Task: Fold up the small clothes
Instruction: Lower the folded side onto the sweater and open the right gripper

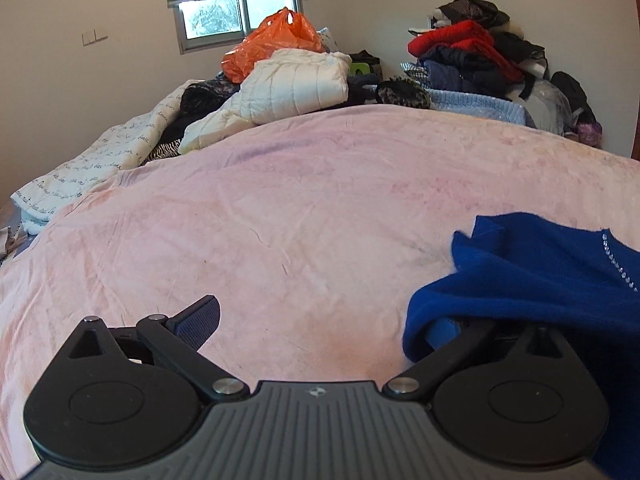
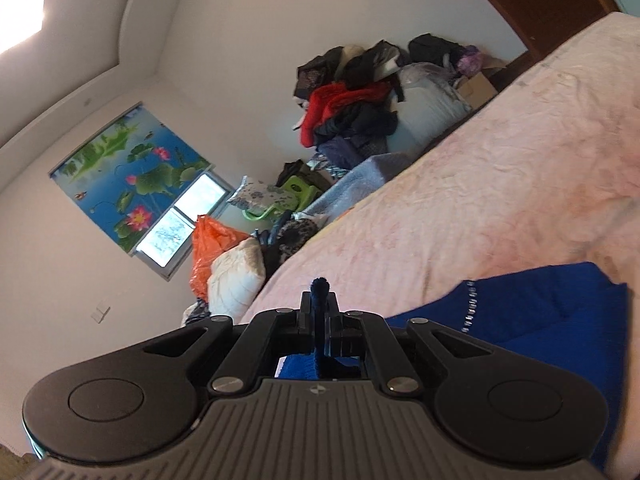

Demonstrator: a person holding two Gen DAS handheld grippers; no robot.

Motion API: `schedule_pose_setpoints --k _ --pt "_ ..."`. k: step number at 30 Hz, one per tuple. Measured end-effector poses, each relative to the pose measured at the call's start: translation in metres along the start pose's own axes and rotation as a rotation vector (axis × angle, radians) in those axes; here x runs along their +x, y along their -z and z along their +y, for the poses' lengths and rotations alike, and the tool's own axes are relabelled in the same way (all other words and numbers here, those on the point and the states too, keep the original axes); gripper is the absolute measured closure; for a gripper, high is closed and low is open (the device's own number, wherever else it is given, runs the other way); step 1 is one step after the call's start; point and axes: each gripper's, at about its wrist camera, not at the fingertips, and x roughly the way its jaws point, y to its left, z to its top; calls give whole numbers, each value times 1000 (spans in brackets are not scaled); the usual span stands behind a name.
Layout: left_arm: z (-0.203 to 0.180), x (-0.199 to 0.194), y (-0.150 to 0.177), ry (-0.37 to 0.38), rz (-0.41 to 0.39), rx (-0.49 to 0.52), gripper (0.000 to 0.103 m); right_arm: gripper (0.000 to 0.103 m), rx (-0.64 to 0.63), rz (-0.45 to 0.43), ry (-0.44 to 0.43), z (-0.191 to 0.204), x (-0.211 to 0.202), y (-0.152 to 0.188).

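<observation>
A blue knit garment [image 1: 532, 280] with a line of small rhinestones lies on the pink bedspread [image 1: 320, 200] at the right of the left wrist view. My left gripper [image 1: 320, 320] is open wide; its left finger [image 1: 200, 320] is bare, and the blue cloth drapes over its right finger. In the right wrist view, my right gripper [image 2: 319, 312] is shut on an edge of the blue garment [image 2: 540, 312], a dark fold poking up between the jaws. The view is tilted, with the bedspread [image 2: 480, 200] running to the right.
A pile at the far end of the bed holds a white puffer jacket [image 1: 288, 84], an orange plastic bag [image 1: 276, 40] and a printed quilt [image 1: 100, 164]. A tall heap of clothes [image 1: 472, 52] stands at the back right. A window [image 1: 240, 16] is behind.
</observation>
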Motion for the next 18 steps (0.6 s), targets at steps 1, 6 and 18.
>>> schedule_pose_setpoints --k 1,6,18 --pt "-1 0 1 1 3 5 0 95 8 5 28 -11 -1 2" --pt "-3 -3 1 -4 -13 14 0 95 80 32 110 -59 -5 17" --pt "-9 -4 13 7 2 67 0 95 5 74 194 -82 -20 29"
